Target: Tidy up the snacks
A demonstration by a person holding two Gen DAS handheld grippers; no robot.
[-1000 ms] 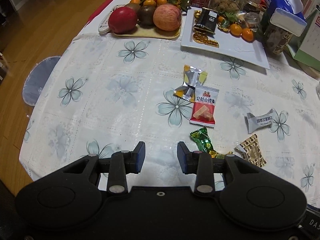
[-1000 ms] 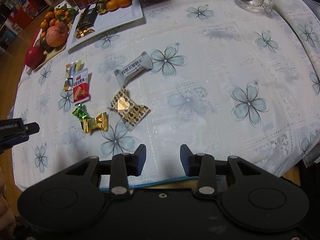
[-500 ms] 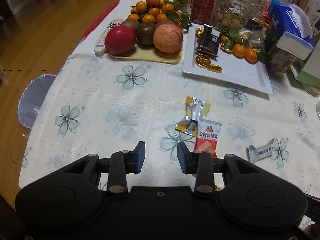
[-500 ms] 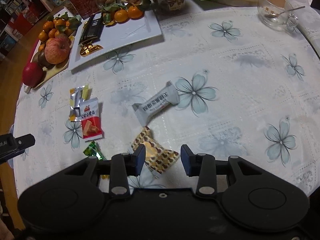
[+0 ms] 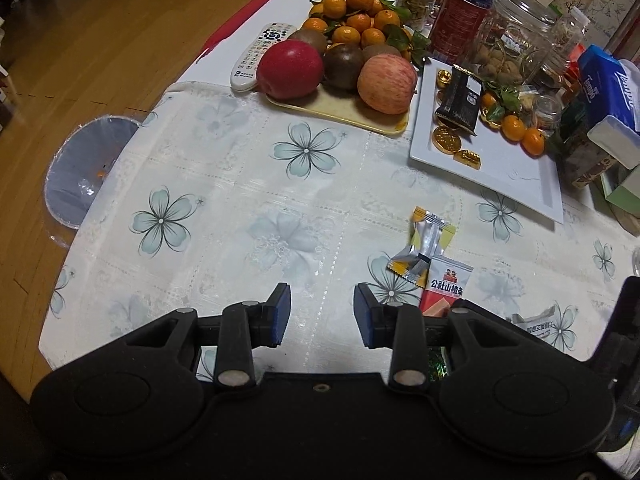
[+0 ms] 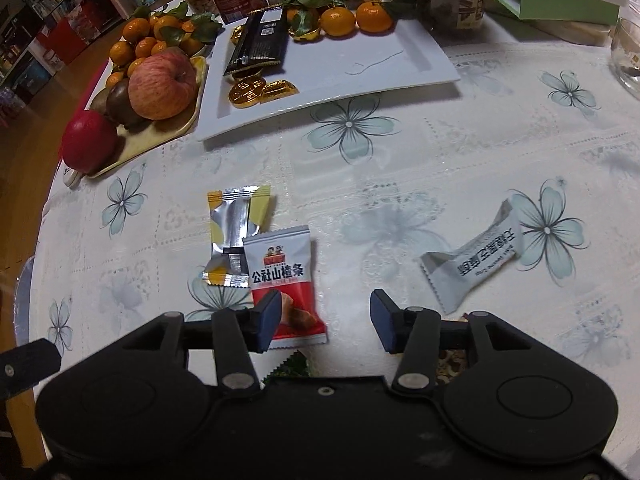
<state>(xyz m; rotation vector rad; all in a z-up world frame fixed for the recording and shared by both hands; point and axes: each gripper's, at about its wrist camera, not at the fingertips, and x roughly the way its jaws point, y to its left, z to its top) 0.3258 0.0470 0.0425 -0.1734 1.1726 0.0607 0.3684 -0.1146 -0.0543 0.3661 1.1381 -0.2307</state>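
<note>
A pale tablecloth (image 6: 400,184) printed with grey-blue flowers covers the table, with wooden floor (image 5: 100,40) showing in the upper left of the left wrist view. At the bottom of that view the left gripper (image 5: 322,314) hangs over bare cloth, its jaws spread with nothing between them. At the bottom of the right wrist view the right gripper (image 6: 325,320) has its jaws opening; nothing is pinched, and its left finger overlaps the lower part of the red-and-white snack packet (image 6: 282,276) lying on the cloth just below centre. Tucked partly under that packet's upper left corner is a silver-and-yellow wrapper (image 6: 232,232). To the right of centre, well apart from those two, lies a white wrapped candy (image 6: 476,260), tilted. A scrap of green wrapper (image 6: 296,364) and a brown patterned packet (image 6: 450,356) peek out behind the gripper body. Farther up, a white rectangular plate (image 6: 380,68) carries a black packet (image 6: 260,42), gold foil coins (image 6: 256,90) and small oranges (image 6: 356,20). In the upper left a yellow tray (image 6: 160,136) holds apples (image 6: 162,86), kiwis and more oranges. Jars (image 5: 508,36) and a tissue pack (image 5: 608,88) stand at the far upper right of the left wrist view, and a white remote control (image 5: 260,56) lies beside the tray.
</note>
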